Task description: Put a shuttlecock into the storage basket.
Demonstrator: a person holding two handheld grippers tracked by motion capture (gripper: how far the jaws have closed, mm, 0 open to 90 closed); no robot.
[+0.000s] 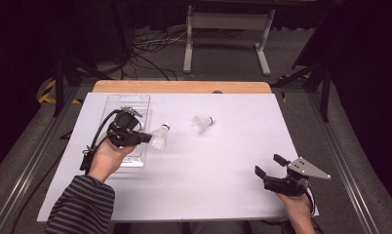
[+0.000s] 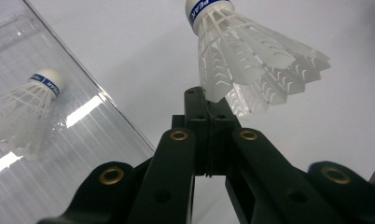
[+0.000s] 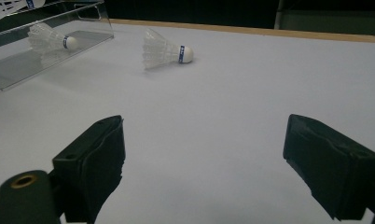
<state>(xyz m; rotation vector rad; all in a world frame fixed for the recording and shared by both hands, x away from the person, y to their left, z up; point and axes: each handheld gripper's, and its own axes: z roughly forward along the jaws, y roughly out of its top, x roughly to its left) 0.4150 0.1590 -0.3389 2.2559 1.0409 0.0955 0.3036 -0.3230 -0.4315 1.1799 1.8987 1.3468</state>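
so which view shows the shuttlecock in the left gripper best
The left gripper view: the held shuttlecock looms close, its skirt edge pinched between the shut jaws. The high view shows it small and blurred at the left gripper. The right gripper view doesn't clearly show it.

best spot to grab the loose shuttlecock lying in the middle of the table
Pinch the feather skirt of the shuttlecock, coming from above. It lies on its side, cork toward the table's right; the skirt is wide and springy, while the round cork would likely slip. The right gripper stands open.
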